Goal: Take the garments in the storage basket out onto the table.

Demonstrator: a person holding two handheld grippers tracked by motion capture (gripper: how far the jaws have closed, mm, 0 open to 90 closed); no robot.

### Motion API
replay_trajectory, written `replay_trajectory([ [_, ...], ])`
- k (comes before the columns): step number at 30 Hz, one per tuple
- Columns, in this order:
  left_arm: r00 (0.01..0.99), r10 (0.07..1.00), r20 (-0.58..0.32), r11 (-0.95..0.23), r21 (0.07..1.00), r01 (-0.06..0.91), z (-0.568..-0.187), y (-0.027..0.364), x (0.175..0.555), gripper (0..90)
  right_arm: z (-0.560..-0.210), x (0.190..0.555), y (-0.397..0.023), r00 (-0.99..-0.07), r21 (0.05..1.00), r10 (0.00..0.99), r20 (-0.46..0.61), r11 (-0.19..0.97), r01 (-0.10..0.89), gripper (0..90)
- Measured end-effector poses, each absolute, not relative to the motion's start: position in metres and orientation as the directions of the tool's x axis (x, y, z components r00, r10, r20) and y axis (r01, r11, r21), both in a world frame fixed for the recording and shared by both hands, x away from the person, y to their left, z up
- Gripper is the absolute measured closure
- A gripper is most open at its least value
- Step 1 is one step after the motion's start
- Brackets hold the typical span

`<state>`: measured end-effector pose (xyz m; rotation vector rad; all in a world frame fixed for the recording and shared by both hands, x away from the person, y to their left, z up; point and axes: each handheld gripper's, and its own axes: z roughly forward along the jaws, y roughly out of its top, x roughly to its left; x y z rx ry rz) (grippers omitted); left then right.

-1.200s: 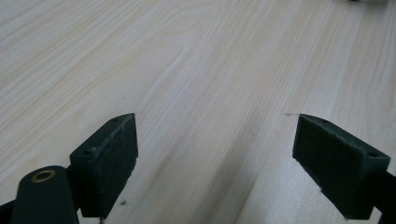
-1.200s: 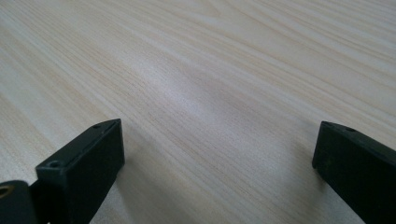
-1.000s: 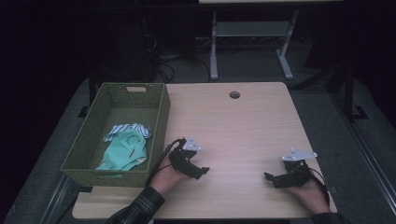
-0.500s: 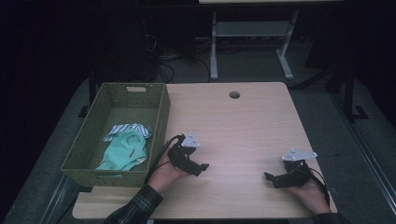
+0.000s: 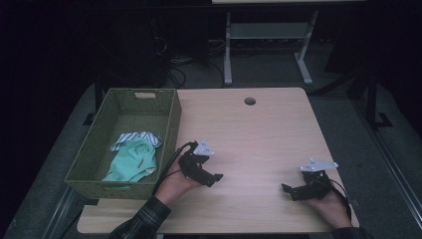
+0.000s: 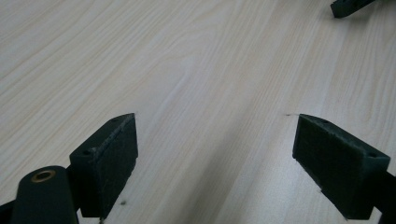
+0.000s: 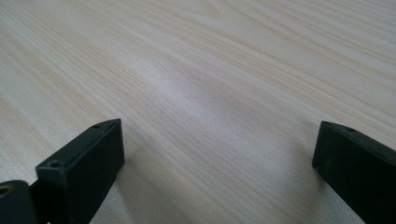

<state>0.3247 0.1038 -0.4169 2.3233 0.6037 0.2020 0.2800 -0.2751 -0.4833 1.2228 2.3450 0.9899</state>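
Note:
A green woven basket (image 5: 169,119) stands at the table's left edge. Inside it lie a mint green garment (image 5: 132,160) and a striped cloth (image 5: 133,137). My left gripper (image 5: 217,178) rests low over the wooden table (image 5: 259,134) just right of the basket, open, with only bare wood between its pads (image 6: 108,154). My right gripper (image 5: 286,189) sits near the front right of the table, also open over bare wood, its pads (image 7: 88,158) wide apart. In the left gripper view the tip of the right gripper (image 6: 350,7) shows at the top right.
A round cable hole (image 5: 250,101) sits near the table's far edge. Beyond the table stand the legs of a white desk frame (image 5: 229,55) and cables on the dark floor. The table's front edge lies close to both hands.
The left gripper has shifted slightly toward the table's middle and front. The right gripper has stayed in place.

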Motion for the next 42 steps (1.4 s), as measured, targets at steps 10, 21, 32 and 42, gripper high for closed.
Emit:
replay_trajectory([
  [10, 0.873, 0.487, -0.008, -0.638, 0.68, 0.362, -0.414, 0.108, 0.327, 13.5, -0.483, 0.28, -0.275, -0.588, 0.703, 0.808, 0.033, 0.399, 0.588, 1.8],
  [21, 0.866, 0.498, -0.029, -0.618, 0.69, 0.378, -0.41, 0.11, 0.328, 13.5, -0.483, 0.28, -0.275, -0.58, 0.705, 0.814, 0.033, 0.393, 0.591, 2.0],
  [32, 0.876, 0.481, -0.026, -0.614, 0.703, 0.358, -0.395, 0.111, 0.325, 13.7, -0.483, 0.279, -0.275, -0.574, 0.705, 0.818, 0.034, 0.387, 0.594, 1.9],
  [42, 0.885, 0.465, -0.032, -0.6, 0.724, 0.341, -0.381, 0.116, 0.331, 13.7, -0.483, 0.279, -0.275, -0.574, 0.705, 0.818, 0.034, 0.387, 0.594, 2.0],
])
